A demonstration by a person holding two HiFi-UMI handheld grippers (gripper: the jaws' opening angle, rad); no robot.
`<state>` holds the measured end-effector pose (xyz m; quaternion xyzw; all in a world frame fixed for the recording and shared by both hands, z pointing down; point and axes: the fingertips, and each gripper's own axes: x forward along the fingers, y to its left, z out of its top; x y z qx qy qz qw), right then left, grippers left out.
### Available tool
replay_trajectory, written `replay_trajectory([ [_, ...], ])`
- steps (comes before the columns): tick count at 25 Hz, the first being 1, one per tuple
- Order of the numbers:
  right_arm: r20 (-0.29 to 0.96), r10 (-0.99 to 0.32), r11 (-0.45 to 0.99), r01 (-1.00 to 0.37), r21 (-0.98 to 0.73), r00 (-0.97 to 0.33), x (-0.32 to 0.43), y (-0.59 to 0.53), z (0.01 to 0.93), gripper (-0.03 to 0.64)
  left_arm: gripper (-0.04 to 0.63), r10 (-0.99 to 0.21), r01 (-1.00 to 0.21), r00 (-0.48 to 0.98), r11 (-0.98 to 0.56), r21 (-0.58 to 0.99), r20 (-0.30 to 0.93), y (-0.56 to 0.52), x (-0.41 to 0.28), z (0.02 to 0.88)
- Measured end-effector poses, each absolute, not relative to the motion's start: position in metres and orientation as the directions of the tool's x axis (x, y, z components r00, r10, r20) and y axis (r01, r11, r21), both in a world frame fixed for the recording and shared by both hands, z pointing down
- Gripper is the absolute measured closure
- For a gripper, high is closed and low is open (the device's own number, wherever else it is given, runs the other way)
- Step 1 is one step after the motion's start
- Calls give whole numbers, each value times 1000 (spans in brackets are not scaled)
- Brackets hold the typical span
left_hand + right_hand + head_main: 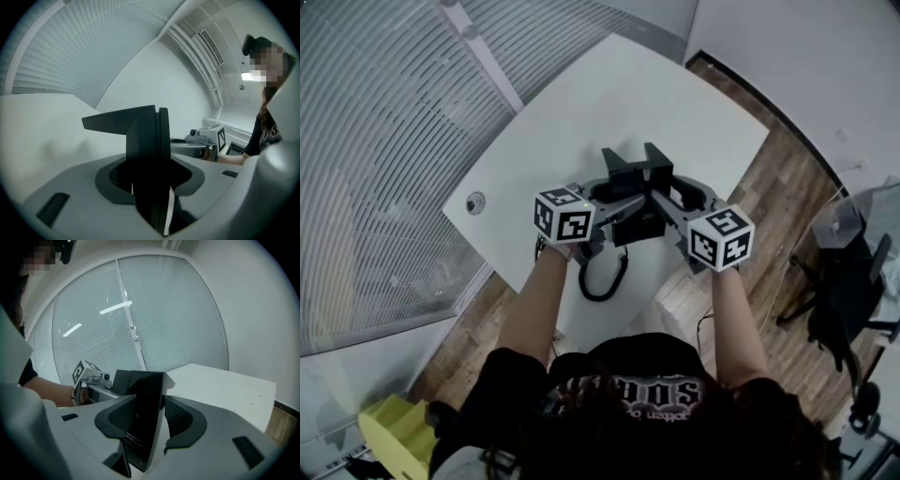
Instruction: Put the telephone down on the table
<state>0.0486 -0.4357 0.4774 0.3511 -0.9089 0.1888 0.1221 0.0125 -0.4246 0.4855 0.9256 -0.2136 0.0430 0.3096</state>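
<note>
A black telephone [634, 180] hangs just above the white table [581, 103], held between both grippers. Its coiled cord [605, 277] dangles toward me below it. My left gripper [622, 210] grips it from the left; in the left gripper view the jaws [152, 180] are shut on a thin black upright part of the telephone [149, 140]. My right gripper [662, 201] grips from the right, and in the right gripper view [145, 425] its pads press a glossy black panel [143, 404]. Each gripper's marker cube shows in the other's view.
A round cable grommet [475, 202] sits in the table near its left edge. Slatted window blinds [384, 169] run along the left. Wooden floor [787, 187] and a black office chair [848, 291] lie to the right; a yellow object [394, 429] is at the lower left.
</note>
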Motion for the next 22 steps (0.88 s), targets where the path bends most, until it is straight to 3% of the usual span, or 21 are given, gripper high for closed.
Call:
replay_trajectory([
  [22, 377, -574, 655, -684, -321, -727, 41, -493, 505, 417, 371, -442, -474, 866, -578, 664, 234, -485, 6, 520],
])
